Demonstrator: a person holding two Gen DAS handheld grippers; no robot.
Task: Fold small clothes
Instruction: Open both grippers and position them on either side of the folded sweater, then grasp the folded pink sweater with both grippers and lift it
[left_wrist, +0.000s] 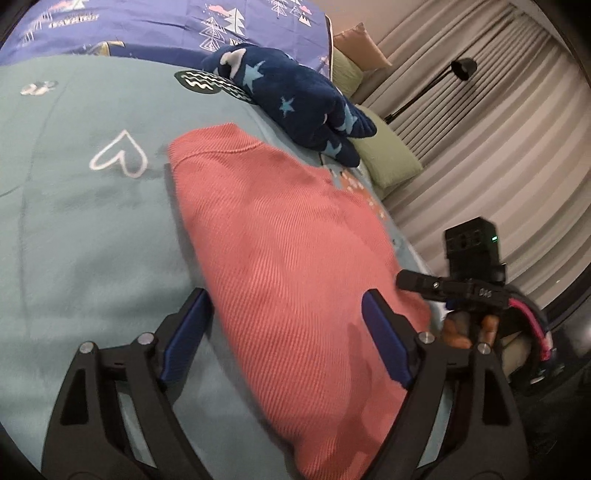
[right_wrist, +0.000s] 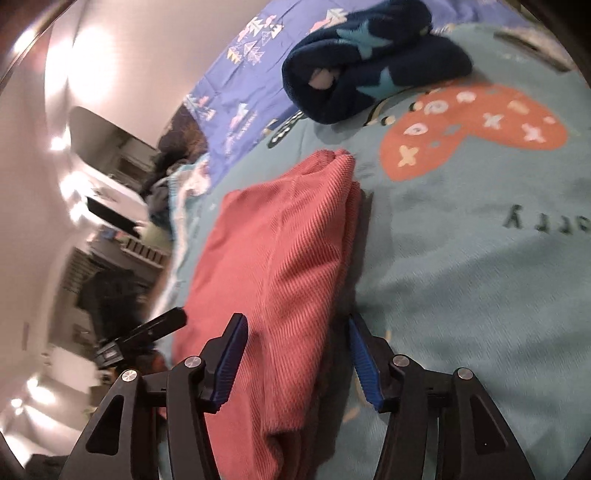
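Pink ribbed garment (left_wrist: 280, 236) lies flat on the teal blanket (left_wrist: 85, 221), already doubled over itself, with a stacked folded edge showing on one long side in the right wrist view. A navy star-patterned piece (left_wrist: 295, 107) sits rolled up beyond it, near the blanket's edge and apart from the pink one.

Both tools hang over the near end of the pink garment. The left gripper (left_wrist: 284, 339) has its jaws spread wide, one pad over the blanket and one over the cloth, pressing on nothing. The right gripper (right_wrist: 295, 358) also stands released, its blue pads (right_wrist: 232, 354) straddling the thick folded edge without pinching it.

Judging by this, the step in hand is taking hold of the near end for another fold. To do it well, each pair of jaws should come down onto a near corner and close on every layer together, since the doubled edge could otherwise slip apart. The blanket should stay out of the pinch.
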